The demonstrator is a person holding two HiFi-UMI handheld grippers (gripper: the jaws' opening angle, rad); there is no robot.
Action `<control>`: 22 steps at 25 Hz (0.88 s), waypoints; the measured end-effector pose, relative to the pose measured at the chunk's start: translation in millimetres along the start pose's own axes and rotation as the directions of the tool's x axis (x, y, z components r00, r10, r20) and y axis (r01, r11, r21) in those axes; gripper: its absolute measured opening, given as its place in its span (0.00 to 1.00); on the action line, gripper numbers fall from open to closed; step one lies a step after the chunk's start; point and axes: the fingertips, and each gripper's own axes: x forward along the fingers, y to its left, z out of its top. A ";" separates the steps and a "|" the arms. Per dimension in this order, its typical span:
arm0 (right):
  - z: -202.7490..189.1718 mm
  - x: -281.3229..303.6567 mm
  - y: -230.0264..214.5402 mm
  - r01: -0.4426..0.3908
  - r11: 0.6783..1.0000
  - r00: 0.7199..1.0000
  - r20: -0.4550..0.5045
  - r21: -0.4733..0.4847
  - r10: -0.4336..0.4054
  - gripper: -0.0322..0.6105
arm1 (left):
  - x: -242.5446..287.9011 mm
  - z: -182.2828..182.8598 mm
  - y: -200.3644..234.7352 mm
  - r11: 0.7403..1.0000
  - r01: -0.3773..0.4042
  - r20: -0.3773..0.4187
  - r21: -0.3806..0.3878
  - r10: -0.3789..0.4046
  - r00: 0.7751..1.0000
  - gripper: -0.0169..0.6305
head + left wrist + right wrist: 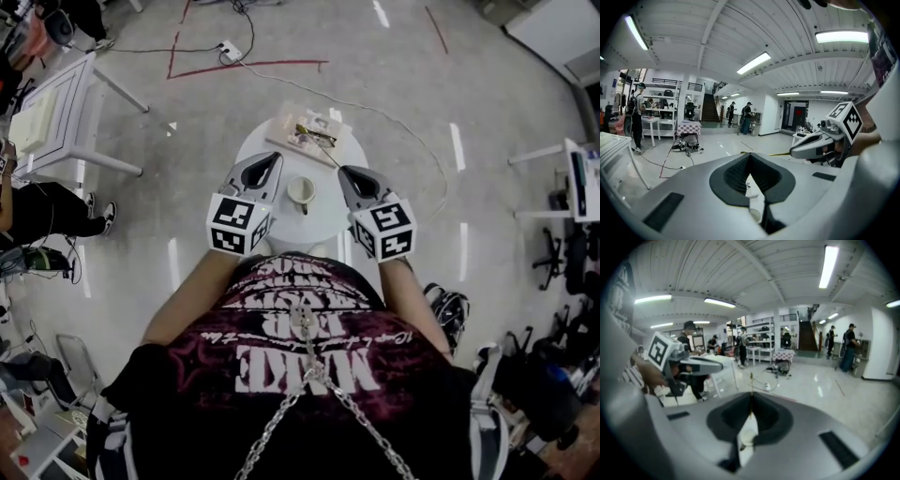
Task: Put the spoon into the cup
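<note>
Bench (255,142): white. Cup (301,190): cream. Spoon (330,156): gold. Left gripper (270,159) and right gripper (345,172): grey bodies, black inner lining, black-and-white square-marker cubes. Floor (187,216): pale grey with red line markings.

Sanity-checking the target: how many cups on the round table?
1: a white cup near the middle of the round table. The cluttered tray behind it could hide another.

Our grey left gripper (750,154) has its jaws together at the tips of their dark ribbed pads, with nothing between them, and beneath them we glimpse a white round cup (755,214). At right, our grey right gripper (793,152) holds a thin yellowish spoon (773,153) pointing left from its tip.
</note>
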 end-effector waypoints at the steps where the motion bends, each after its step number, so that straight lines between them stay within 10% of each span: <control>1: -8.6 2.1 -1.4 -0.002 1.000 1.000 -0.023 -0.005 0.002 0.11 | 0.1 0.0 0.3 1.000 -0.001 0.001 -0.003 0.001 1.000 0.07; 22: -171.1 68.3 -9.3 -0.129 0.988 0.901 -0.406 0.088 0.154 0.11 | 4.2 -40.7 1.3 0.995 -0.077 -0.095 -0.056 0.071 0.993 0.07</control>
